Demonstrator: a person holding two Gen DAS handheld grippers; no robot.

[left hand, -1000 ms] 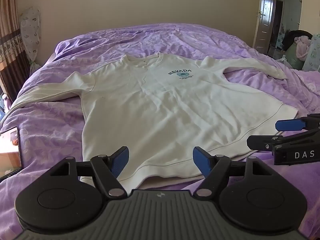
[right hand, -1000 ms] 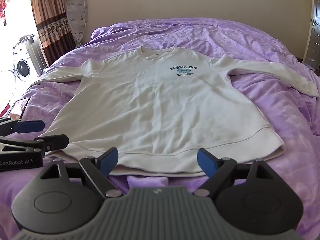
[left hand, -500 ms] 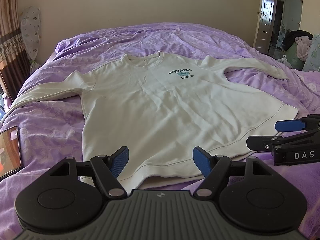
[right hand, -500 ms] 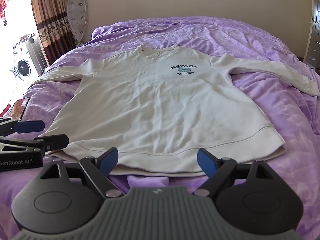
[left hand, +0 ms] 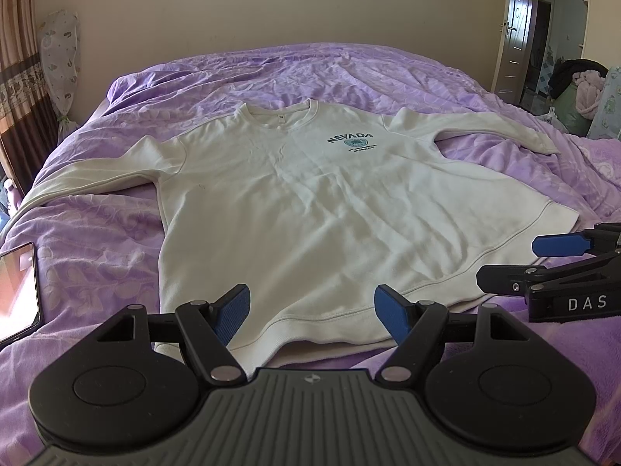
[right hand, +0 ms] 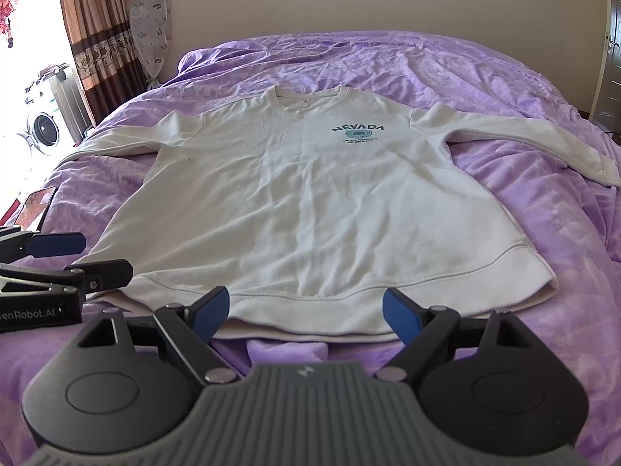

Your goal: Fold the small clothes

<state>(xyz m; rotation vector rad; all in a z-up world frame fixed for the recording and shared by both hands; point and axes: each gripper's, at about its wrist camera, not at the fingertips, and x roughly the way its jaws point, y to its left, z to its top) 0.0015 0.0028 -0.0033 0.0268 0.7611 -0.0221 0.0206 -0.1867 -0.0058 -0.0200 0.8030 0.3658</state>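
Observation:
A white long-sleeved sweatshirt [left hand: 318, 209] with a "NEVADA" print lies flat, front up, on a purple bedspread [left hand: 97, 248], both sleeves spread out; it also shows in the right wrist view [right hand: 310, 202]. My left gripper [left hand: 312, 308] is open and empty, just above the hem near its left part. My right gripper [right hand: 306, 310] is open and empty, over the middle of the hem. Each gripper shows in the other's view: the right gripper [left hand: 543, 260] at the hem's right corner, the left gripper [right hand: 77, 256] at the hem's left corner.
A phone [left hand: 17, 295] with a lit screen lies on the bedspread at the left; it also shows in the right wrist view [right hand: 37, 207]. A door [left hand: 516, 31] stands open at the right. A curtain [right hand: 97, 27] and a washing machine [right hand: 42, 128] are at the left.
Both grippers have stayed nearly still, with a very slight drift of the view. The sweatshirt has not moved.

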